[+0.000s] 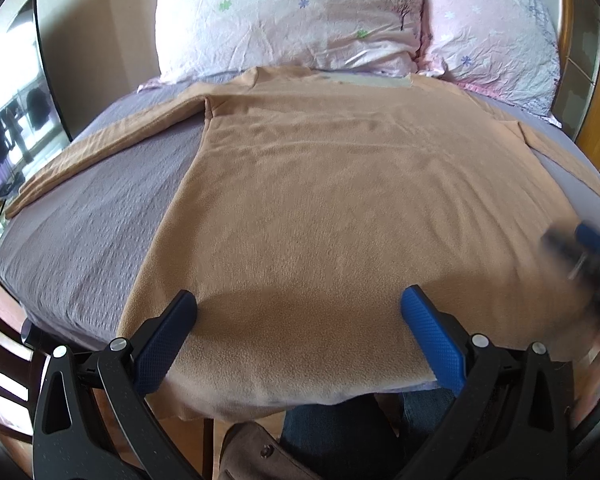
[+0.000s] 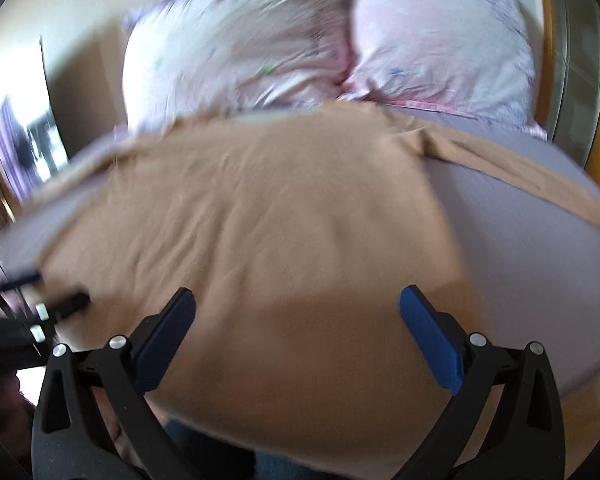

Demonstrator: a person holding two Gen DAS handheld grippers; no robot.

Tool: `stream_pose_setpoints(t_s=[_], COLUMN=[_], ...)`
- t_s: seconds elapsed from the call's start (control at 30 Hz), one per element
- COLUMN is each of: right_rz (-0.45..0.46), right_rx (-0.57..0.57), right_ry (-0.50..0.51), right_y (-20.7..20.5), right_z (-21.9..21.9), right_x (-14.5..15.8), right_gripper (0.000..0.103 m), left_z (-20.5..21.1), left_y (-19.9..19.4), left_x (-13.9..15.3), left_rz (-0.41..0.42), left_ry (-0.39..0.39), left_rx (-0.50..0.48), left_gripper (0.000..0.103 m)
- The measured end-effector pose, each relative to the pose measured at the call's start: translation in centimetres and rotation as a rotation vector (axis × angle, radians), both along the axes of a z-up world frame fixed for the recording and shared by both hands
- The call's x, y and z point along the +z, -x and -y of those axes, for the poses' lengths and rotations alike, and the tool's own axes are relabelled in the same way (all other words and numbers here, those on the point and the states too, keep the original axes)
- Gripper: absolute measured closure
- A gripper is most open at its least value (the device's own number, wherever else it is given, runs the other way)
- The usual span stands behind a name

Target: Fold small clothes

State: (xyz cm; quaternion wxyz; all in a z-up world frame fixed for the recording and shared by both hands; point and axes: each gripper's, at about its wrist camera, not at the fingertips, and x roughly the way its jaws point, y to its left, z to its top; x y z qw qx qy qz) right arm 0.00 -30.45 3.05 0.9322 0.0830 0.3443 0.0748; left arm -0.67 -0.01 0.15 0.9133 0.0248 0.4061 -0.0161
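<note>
Fleece shirt (soft, light, limp) lies flat on the bed, hem at the near edge; both grippers gape empty, so pinch a hem corner.

Two hand-held claws, left claw and right claw, share one build: black, speckled plastic arms with triangular cut-outs, round silver screws at the pivots, and blue textured pads on the fingers. Below, the person's dark blue jeans show.
</note>
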Motion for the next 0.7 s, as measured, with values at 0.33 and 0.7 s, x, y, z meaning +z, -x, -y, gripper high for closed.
stream_pose_setpoints(t_s=[0.33, 0.7], right_rz=[-0.163, -0.204], right_rx=[-0.783, -0.919], right_ry=[-0.520, -0.564], right_y=[-5.3, -10.4], right_z=[29.8, 36.3], right_x=[-0.2, -2.9], right_gripper=[0.050, 0.097], left_z=[-1.8, -6.8], left_y=[-3.0, -6.0], left_x=[2.2, 3.0], left_rz=[0.098, 0.151], left_ry=[0.185, 0.437], left_rx=[-0.074, -0.037], left_gripper=[0.001, 0.001])
